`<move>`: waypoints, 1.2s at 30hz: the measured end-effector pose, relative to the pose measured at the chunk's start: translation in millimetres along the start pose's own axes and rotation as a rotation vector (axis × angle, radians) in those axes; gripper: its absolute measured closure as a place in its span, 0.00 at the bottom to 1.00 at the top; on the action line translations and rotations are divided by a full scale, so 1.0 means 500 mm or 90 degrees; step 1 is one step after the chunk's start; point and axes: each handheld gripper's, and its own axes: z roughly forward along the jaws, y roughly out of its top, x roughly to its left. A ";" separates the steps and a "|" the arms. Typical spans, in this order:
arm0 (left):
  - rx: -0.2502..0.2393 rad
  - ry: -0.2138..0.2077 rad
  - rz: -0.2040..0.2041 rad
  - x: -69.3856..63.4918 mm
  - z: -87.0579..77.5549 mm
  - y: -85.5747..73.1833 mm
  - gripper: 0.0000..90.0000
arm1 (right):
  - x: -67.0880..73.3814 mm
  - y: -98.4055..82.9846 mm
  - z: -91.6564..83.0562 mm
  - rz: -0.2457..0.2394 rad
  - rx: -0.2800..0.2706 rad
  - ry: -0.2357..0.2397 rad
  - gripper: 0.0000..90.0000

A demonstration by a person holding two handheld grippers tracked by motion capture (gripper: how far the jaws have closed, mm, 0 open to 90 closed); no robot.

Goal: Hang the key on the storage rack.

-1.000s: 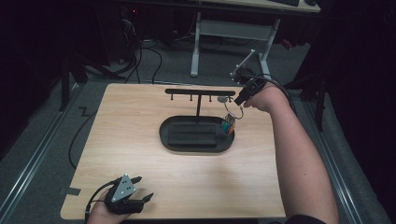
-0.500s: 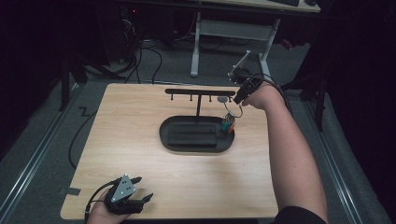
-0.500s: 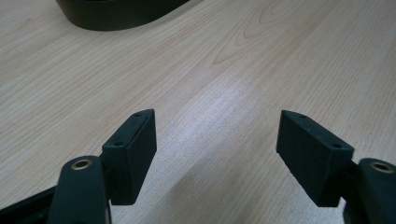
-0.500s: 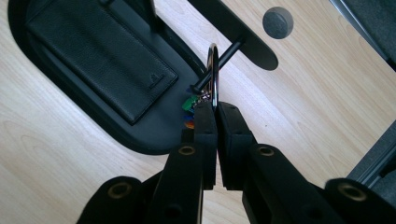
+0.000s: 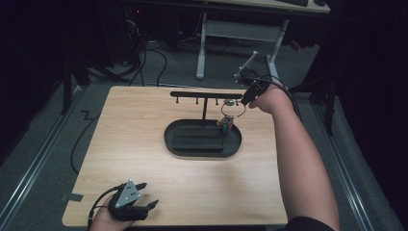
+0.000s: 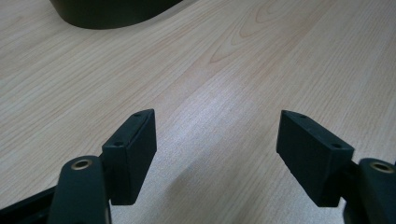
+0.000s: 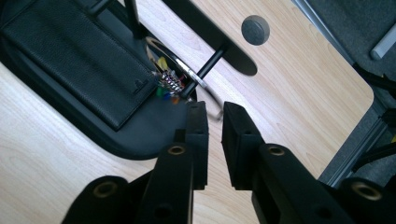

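Observation:
A metal key ring [image 5: 233, 109] [image 7: 189, 74] with a small multicoloured charm [image 5: 224, 124] [image 7: 168, 84] hangs on the rightmost peg of a black T-shaped rack [image 5: 207, 95]. The rack stands in a black oval tray [image 5: 169, 139]. My right gripper [image 5: 244, 101] [image 7: 215, 109] is at the ring's right edge. Its jaws have just been opening and stand a narrow gap apart, with the ring's wire between the tips and not pinched. My left gripper [image 5: 149, 194] [image 6: 215, 126] rests open at the table's front left, with nothing between its fingers.
A flat black wallet-like pad [image 5: 198, 142] [image 7: 79, 56] lies in the tray. A grey round disc [image 7: 255, 29] sits in the tabletop behind the rack. The table's right edge [image 5: 284, 159] runs under my right forearm. Desk legs and cables stand on the floor beyond.
The right gripper's jaws have parted slightly at the key ring, and the ring now hangs from the peg. The left gripper has not moved.

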 end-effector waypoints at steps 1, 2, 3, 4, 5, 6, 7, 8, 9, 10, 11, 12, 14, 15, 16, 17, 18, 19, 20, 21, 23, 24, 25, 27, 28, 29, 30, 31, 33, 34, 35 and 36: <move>0.001 -0.002 0.000 0.000 0.000 0.000 0.33 | 0.000 -0.005 -0.002 -0.008 -0.008 0.000 0.87; 0.002 -0.002 0.001 0.000 0.001 0.001 0.33 | 0.003 -0.012 -0.002 -0.004 -0.011 -0.001 0.86; 0.001 -0.002 0.002 0.000 0.002 0.001 0.33 | 0.007 -0.020 -0.003 0.003 -0.011 -0.004 0.84; 0.002 -0.002 0.003 -0.001 0.003 0.002 0.33 | 0.009 -0.028 -0.001 -0.001 -0.019 -0.008 0.81; 0.006 -0.004 0.006 0.000 0.003 0.003 0.33 | 0.014 -0.037 0.000 0.008 -0.020 -0.017 0.79; 0.005 -0.004 0.005 0.000 0.005 0.003 0.33 | 0.017 -0.046 0.003 0.012 -0.023 -0.022 0.78; 0.008 -0.006 0.003 0.000 0.006 0.003 0.33 | 0.019 -0.055 0.006 0.014 -0.028 -0.024 0.77; 0.007 -0.004 0.003 0.000 0.007 0.004 0.32 | 0.024 -0.064 0.007 0.022 -0.030 -0.023 0.76; 0.005 -0.003 0.002 0.000 0.008 0.005 0.32 | 0.028 -0.073 0.010 0.026 -0.040 -0.034 0.72; 0.003 -0.002 0.000 -0.001 0.008 0.006 0.32 | 0.032 -0.082 0.013 0.036 -0.045 -0.032 0.71; 0.001 -0.002 -0.003 -0.002 0.008 0.006 0.32 | 0.035 -0.091 0.015 0.037 -0.050 -0.029 0.71; -0.001 -0.001 -0.003 -0.002 0.008 0.006 0.32 | 0.041 -0.103 0.019 0.047 -0.055 -0.033 0.70; 0.001 -0.001 -0.002 -0.002 0.008 0.007 0.32 | 0.048 -0.119 0.023 0.056 -0.064 -0.029 0.67; 0.002 -0.002 -0.002 -0.002 0.009 0.007 0.32 | 0.053 -0.128 0.026 0.055 -0.071 -0.026 0.65; 0.001 -0.001 -0.003 -0.002 0.010 0.007 0.31 | 0.060 -0.137 0.029 0.053 -0.077 -0.024 0.62; 0.003 -0.002 -0.003 -0.002 0.010 0.007 0.31 | 0.066 -0.146 0.031 0.051 -0.081 -0.020 0.62; 0.004 -0.002 -0.003 -0.001 0.010 0.008 0.31 | 0.070 -0.155 0.035 0.056 -0.087 -0.016 0.61; 0.001 -0.001 -0.005 0.000 0.011 0.007 0.31 | 0.075 -0.164 0.037 0.062 -0.091 -0.015 0.59; 0.001 -0.003 -0.006 0.000 0.011 0.008 0.31 | 0.078 -0.173 0.040 0.061 -0.099 -0.013 0.58; 0.002 -0.003 -0.005 0.000 0.012 0.008 0.31 | 0.083 -0.182 0.043 0.066 -0.107 -0.012 0.56; 0.003 -0.004 -0.005 0.000 0.012 0.007 0.31 | 0.090 -0.201 0.048 0.079 -0.126 -0.012 0.54; 0.004 -0.004 -0.004 0.000 0.012 0.007 0.31 | 0.094 -0.213 0.051 0.091 -0.138 -0.013 0.54; 0.002 -0.004 -0.004 -0.001 0.013 0.007 0.31 | 0.096 -0.220 0.053 0.099 -0.145 -0.012 0.53; 0.005 -0.004 -0.001 -0.001 0.012 0.008 0.31 | 0.103 -0.237 0.059 0.104 -0.157 -0.008 0.51; 0.005 -0.005 -0.003 -0.002 0.012 0.008 0.31 | 0.107 -0.245 0.062 0.104 -0.165 -0.009 0.50; 0.005 -0.005 -0.004 -0.002 0.013 0.008 0.31 | 0.111 -0.253 0.066 0.107 -0.172 -0.009 0.48; 0.006 -0.004 -0.003 -0.002 0.013 0.007 0.31 | 0.115 -0.261 0.069 0.109 -0.178 -0.009 0.47; 0.007 -0.005 -0.004 -0.002 0.013 0.007 0.31 | 0.118 -0.269 0.073 0.110 -0.183 -0.011 0.45; 0.008 -0.005 -0.003 -0.002 0.013 0.006 0.31 | 0.127 -0.284 0.081 0.113 -0.194 -0.009 0.42; 0.008 -0.004 -0.004 -0.002 0.013 0.006 0.31 | 0.132 -0.292 0.086 0.109 -0.195 -0.012 0.41; 0.008 -0.004 -0.005 -0.001 0.013 0.006 0.31 | 0.138 -0.301 0.091 0.113 -0.204 -0.010 0.41; 0.009 -0.004 -0.005 -0.001 0.012 0.006 0.31 | 0.144 -0.310 0.097 0.114 -0.207 -0.006 0.40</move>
